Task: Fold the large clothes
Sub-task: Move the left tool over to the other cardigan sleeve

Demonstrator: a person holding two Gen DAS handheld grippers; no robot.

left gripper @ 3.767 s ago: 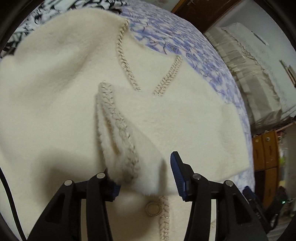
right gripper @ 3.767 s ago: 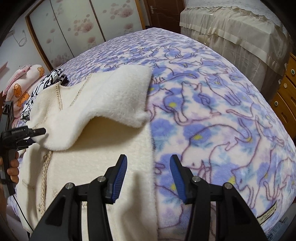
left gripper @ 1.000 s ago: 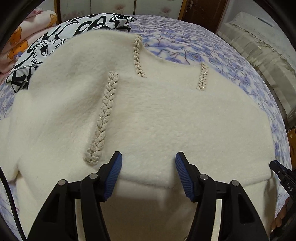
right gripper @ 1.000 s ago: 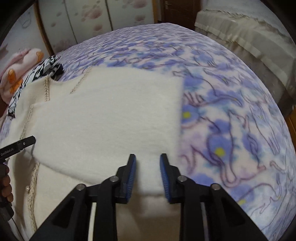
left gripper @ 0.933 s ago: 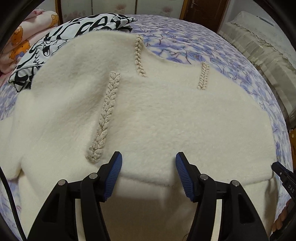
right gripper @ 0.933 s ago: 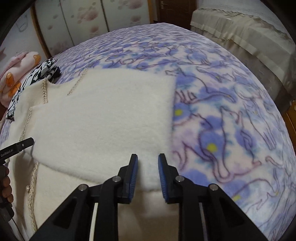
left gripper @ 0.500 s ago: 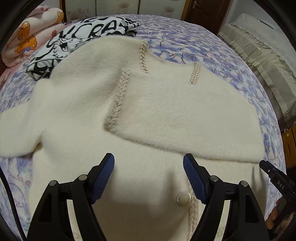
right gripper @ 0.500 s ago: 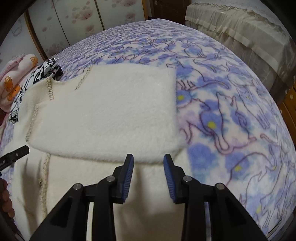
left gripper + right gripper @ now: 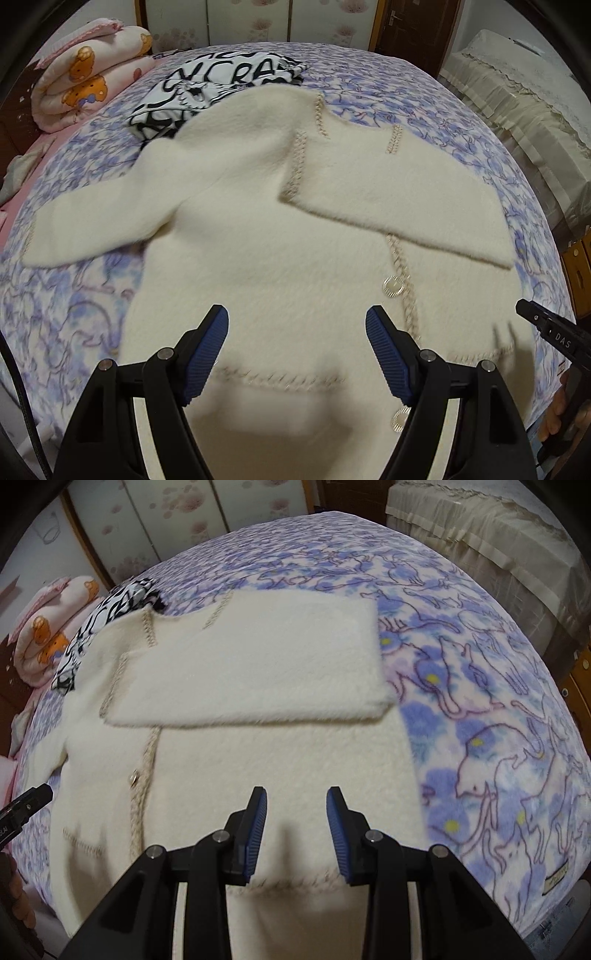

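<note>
We see the cream cardigan (image 9: 266,236) spread flat on the blue bedspread (image 9: 480,701), 1 sleeve (image 9: 258,664) folded across its chest at 12 o'clock. The other sleeve (image 9: 96,218), at 9 o'clock, waits. Our left gripper (image 9: 295,354) and right gripper (image 9: 295,830) hover released, empty.

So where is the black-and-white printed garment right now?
The black-and-white garment lies on the bed at the far left in both views, partly under the cream cardigan's shoulder, next to the rolled pink bear blanket.
</note>
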